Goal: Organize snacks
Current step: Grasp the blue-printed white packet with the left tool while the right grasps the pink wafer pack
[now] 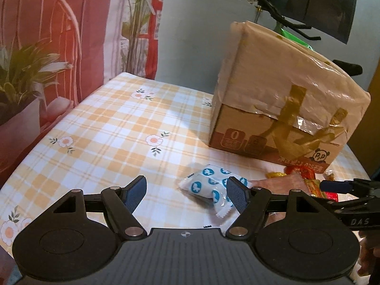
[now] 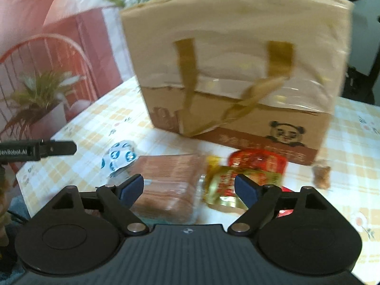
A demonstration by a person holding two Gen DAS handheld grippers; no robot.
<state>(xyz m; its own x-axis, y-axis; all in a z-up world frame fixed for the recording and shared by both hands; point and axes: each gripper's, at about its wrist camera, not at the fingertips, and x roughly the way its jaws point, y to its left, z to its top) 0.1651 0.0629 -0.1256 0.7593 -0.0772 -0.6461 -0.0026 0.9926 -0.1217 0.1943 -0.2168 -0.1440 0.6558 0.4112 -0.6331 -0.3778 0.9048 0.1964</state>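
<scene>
While both tools (image 1: 186, 191) (image 2: 189, 188) gape — snacks (image 2: 220, 180) scattered, box (image 2: 237, 71) upright

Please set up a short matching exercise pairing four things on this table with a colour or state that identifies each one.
Things:
1. Cardboard box
2. White snack packet
3. Pink wafer pack
4. Left gripper

Descriptions:
A. Open, holding nothing
B. Printed with blue round logos
C. Bears a panda picture and gold ribbon
D. Lying flat between the right gripper's open fingers

Pairs: 1-C, 2-B, 3-D, 4-A
</scene>
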